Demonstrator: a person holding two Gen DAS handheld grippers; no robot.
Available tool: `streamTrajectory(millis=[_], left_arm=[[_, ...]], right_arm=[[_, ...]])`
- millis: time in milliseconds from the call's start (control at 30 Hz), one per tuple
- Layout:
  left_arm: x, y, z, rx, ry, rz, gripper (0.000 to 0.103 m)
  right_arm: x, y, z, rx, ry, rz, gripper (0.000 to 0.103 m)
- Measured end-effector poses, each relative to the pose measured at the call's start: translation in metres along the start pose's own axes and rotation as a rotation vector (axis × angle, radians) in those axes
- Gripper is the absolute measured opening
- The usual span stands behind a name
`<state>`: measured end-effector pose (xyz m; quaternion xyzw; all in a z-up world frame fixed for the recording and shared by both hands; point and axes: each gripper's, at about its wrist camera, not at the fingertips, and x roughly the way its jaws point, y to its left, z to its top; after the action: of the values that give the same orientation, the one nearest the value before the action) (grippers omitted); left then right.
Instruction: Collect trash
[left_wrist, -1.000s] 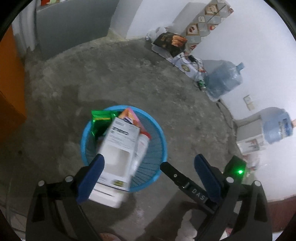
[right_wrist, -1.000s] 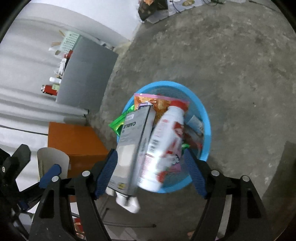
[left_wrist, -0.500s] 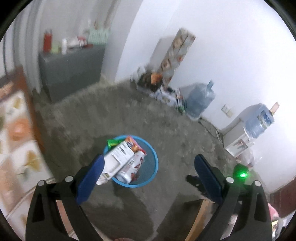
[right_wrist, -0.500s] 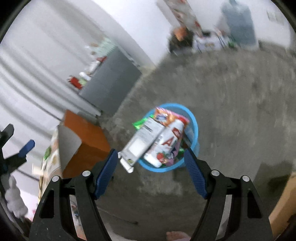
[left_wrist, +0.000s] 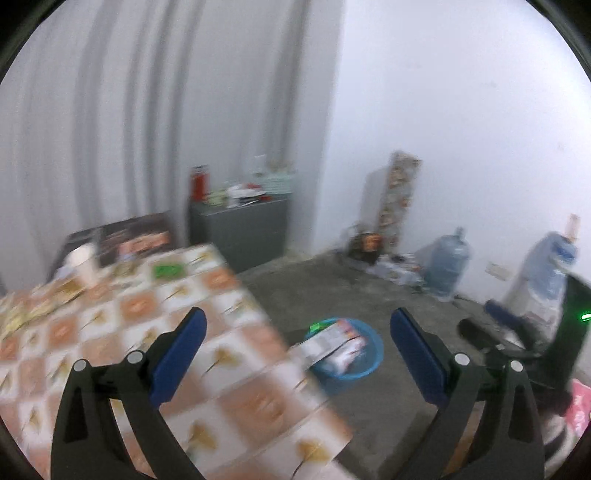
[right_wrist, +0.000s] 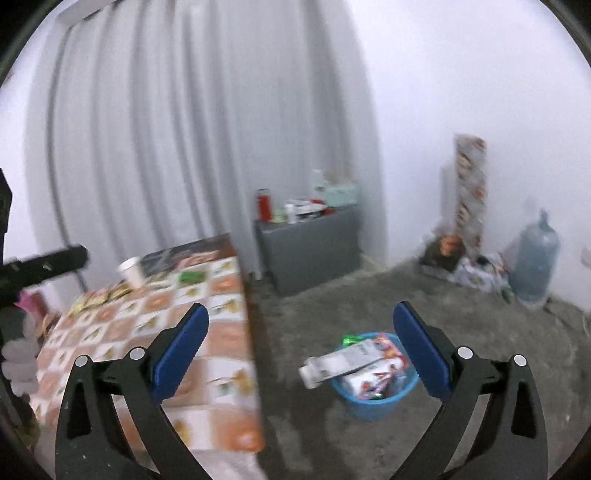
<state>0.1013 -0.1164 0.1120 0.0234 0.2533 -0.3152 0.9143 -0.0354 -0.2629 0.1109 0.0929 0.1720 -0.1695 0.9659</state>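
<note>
A blue trash basket (right_wrist: 373, 400) stands on the concrete floor, stuffed with a grey carton (right_wrist: 341, 360), a white bottle and snack wrappers; it also shows in the left wrist view (left_wrist: 364, 363). My left gripper (left_wrist: 295, 354) is open and empty, raised over the table edge. My right gripper (right_wrist: 299, 350) is open and empty, far above the floor. On the patterned table (right_wrist: 122, 328) stand a white paper cup (right_wrist: 131, 271) and a green wrapper (right_wrist: 192, 277); both also show in the left wrist view, cup (left_wrist: 83, 260) and wrapper (left_wrist: 168, 271).
A grey cabinet (right_wrist: 310, 245) with bottles stands by the curtain. Water jugs (left_wrist: 445, 267) and clutter line the far wall. A tall patterned roll (right_wrist: 469, 184) leans in the corner. The other gripper shows at the right edge of the left wrist view (left_wrist: 517, 332).
Both grippers have lifted and tilted up away from the basket. The table, curtain and cabinet have come into view. The basket now looks small and far.
</note>
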Motion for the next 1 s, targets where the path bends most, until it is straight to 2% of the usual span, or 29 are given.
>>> streamTrajectory(millis=[67,133,233,400,600,800,1000], left_arm=[[-0.014,0.014,-0.02,-0.054,0.041,0.131,0.098],[-0.026,0.027,-0.047,-0.118,0.093,0.278,0.097],[-0.034,0.04,-0.079,-0.19,0.14,0.361,0.097],[-0.041,0.055,-0.124,-0.261,0.21,0.486,0.098],[-0.045,0.057,-0.145,-0.258,0.23,0.539,0.098],[-0.046,0.055,-0.14,-0.254,0.213,0.569,0.098],[-0.045,0.057,-0.139,-0.259,0.211,0.566,0.098]], right_arm=[[-0.003,0.022,-0.006,-0.032,0.037,0.009,0.096],[0.003,0.044,-0.018,-0.064,0.136,-0.01,0.096],[0.016,0.069,-0.047,-0.117,0.29,-0.028,0.095],[0.021,0.085,-0.08,-0.193,0.386,-0.074,0.095],[0.016,0.082,-0.097,-0.182,0.436,-0.126,0.095],[0.01,0.078,-0.097,-0.174,0.426,-0.163,0.095],[0.01,0.075,-0.096,-0.171,0.427,-0.167,0.095]])
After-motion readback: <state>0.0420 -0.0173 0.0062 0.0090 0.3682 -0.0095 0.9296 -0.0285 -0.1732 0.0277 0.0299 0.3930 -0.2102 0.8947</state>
